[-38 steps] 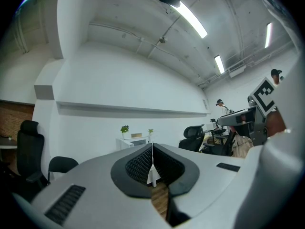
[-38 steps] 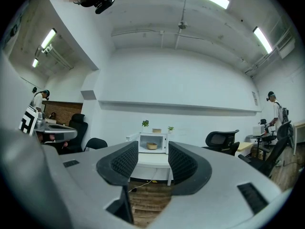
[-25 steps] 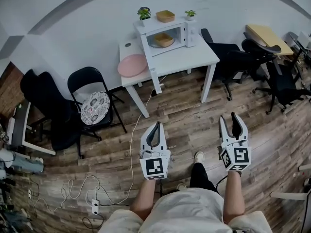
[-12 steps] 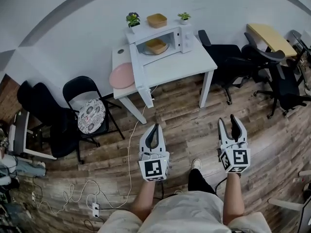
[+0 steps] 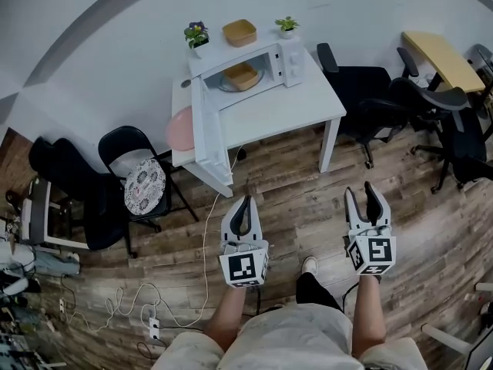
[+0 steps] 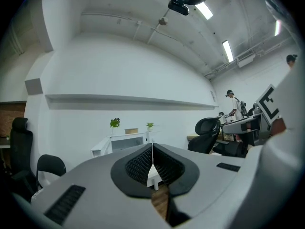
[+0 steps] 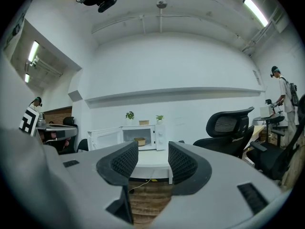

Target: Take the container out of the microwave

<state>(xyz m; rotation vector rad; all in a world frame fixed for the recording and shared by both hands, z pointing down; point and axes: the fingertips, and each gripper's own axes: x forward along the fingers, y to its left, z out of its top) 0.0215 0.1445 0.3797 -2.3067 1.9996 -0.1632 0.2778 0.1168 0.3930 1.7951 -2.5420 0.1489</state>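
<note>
A white microwave (image 5: 254, 64) stands on a white table (image 5: 285, 114) against the far wall, its door (image 5: 209, 141) swung wide open to the left. Inside it sits a tan container (image 5: 240, 75), which also shows in the right gripper view as a small tan container (image 7: 139, 141) in the oven cavity. My left gripper (image 5: 244, 206) is shut with nothing in it, held over the wood floor well short of the table. My right gripper (image 5: 365, 194) is open and empty, level with the left one.
A second tan bowl (image 5: 239, 32) and two small plants (image 5: 196, 34) sit on top of the microwave. A pink plate (image 5: 179, 129) lies at the table's left end. A black folding chair (image 5: 142, 179) stands left of the table, office chairs (image 5: 362, 91) right. A cable (image 5: 209, 230) trails across the floor.
The table and microwave have come nearer and shifted left in the head view as I walk toward them. The door now looms larger. Both grippers hold the same pose.
</note>
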